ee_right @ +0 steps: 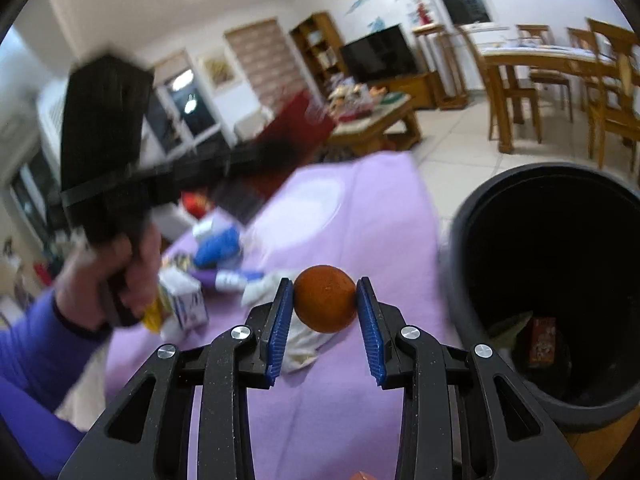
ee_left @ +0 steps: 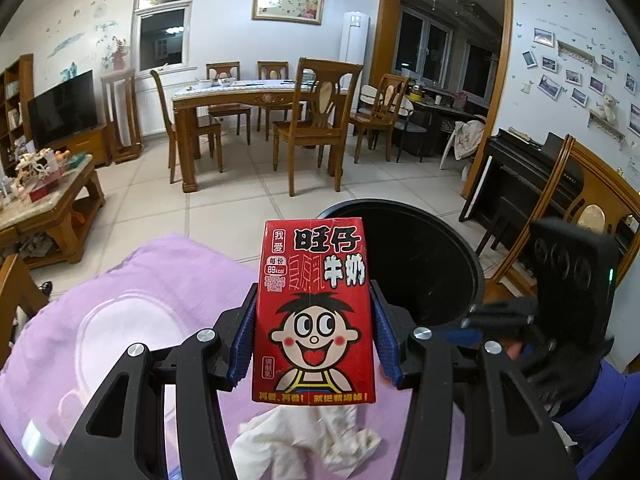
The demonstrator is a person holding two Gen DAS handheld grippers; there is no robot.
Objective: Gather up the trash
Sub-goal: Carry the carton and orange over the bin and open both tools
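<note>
Two items held: your left claw (ee_left: 314, 320) clamps the red milk carton (ee_left: 314, 312), your right claw (ee_right: 324, 312) the orange fruit (ee_right: 325, 298), both above the purple-covered counter (ee_right: 340, 232); next, carry each rightward over the black bin (ee_right: 548, 280) and release.

Right gripper (ee_right: 325, 300) pinches what looks like an orange (ee_right: 325, 298) beside the bin (ee_right: 460, 240).

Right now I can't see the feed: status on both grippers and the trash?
Left gripper shut on red milk carton. Right gripper shut on round orange fruit. Black round bin beside purple cloth, open, nothing blocking.
</note>
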